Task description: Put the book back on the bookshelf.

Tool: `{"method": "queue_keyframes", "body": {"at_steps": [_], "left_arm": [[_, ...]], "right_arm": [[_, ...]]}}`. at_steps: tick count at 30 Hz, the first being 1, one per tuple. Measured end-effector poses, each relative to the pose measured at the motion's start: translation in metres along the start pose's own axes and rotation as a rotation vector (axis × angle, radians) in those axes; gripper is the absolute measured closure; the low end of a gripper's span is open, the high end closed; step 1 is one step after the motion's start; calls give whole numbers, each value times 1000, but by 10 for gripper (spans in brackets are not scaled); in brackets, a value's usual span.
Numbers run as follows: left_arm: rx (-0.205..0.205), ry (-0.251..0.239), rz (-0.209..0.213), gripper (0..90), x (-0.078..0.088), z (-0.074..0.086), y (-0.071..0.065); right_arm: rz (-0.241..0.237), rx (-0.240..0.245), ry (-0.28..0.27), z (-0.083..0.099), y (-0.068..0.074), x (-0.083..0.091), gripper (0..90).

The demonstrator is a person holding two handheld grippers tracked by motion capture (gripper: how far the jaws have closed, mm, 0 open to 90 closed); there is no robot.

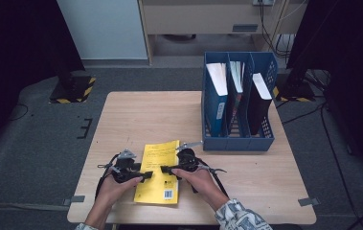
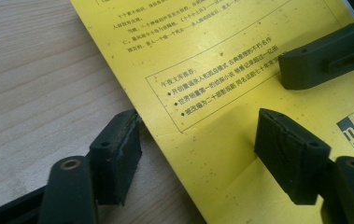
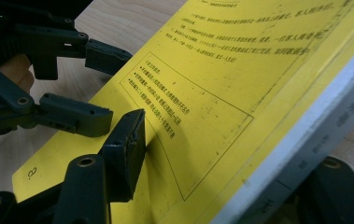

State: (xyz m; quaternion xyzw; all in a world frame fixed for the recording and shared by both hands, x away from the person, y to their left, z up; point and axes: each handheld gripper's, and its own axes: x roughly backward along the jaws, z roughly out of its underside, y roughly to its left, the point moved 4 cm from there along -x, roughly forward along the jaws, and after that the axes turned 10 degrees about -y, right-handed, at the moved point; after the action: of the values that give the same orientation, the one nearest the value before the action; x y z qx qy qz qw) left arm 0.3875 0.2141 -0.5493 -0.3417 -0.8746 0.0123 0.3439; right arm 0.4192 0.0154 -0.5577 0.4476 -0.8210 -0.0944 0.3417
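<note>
Pale wood table (image 1: 136,115) on grey carpet, dark room; blue file rack (image 1: 236,140) w/ books at right. Yellow book (image 1: 162,184) flat near front edge; left gripper (image 1: 146,175) spread astride its edge, right gripper (image 1: 165,169) spread around opposite edge

Light wooden table (image 1: 136,115), grey carpet floor (image 1: 35,139), pale cabinet (image 1: 103,28), black-yellow striped stand bases (image 1: 76,89), dim surroundings
</note>
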Motion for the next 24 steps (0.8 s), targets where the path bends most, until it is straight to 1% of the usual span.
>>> {"method": "queue_keyframes", "body": {"at_steps": [2, 3, 4, 5, 7, 8, 10, 11, 12, 13, 14, 15, 17, 19, 22, 23, 24], "left_arm": [[22, 1, -8, 362, 0, -1, 1], [39, -1, -18, 411, 1, -3, 3], [39, -1, -18, 458, 1, -3, 3], [41, -5, -22, 458, 2, -4, 4], [41, -9, -32, 524, 3, -5, 6], [38, -10, -34, 594, 4, -6, 6], [43, -14, -40, 658, 5, -7, 8], [49, -16, -40, 658, 6, -8, 8], [52, -17, -40, 680, 6, -8, 9], [53, -19, -40, 722, 7, -8, 9], [53, -20, -40, 722, 7, -9, 10], [54, -21, -40, 763, 8, -9, 10], [56, -20, -36, 776, 8, -9, 11], [52, -14, -37, 814, 10, -10, 11], [33, -6, -44, 853, 11, -12, 10], [30, -4, -45, 867, 11, -12, 10], [29, -3, -43, 867, 12, -13, 10]], "right_arm": [[2, -5, 2, -1, 0, 0, 421], [3, -6, 5, -1, -1, 0, 429], [3, -6, 5, -1, -1, 0, 429], [4, -8, 5, -2, -1, 0, 433], [4, -14, 3, -2, -3, 0, 444], [4, -18, 5, -3, -3, 0, 452], [6, -18, 6, -3, -3, 0, 455], [6, -16, 5, -3, -4, 0, 458], [4, -20, 4, -3, -4, -1, 461], [0, -22, 4, -3, -4, 0, 467], [0, -22, 4, -3, -4, 0, 467], [-3, -32, 3, -3, -4, 0, 480], [-8, -33, 1, -4, -4, 0, 489], [-9, -38, 4, -5, -4, 1, 507], [-14, -16, 6, -8, -1, 2, 528], [-13, -5, 8, -10, 0, 3, 538], [-13, -5, 8, -10, 0, 3, 538]]}}
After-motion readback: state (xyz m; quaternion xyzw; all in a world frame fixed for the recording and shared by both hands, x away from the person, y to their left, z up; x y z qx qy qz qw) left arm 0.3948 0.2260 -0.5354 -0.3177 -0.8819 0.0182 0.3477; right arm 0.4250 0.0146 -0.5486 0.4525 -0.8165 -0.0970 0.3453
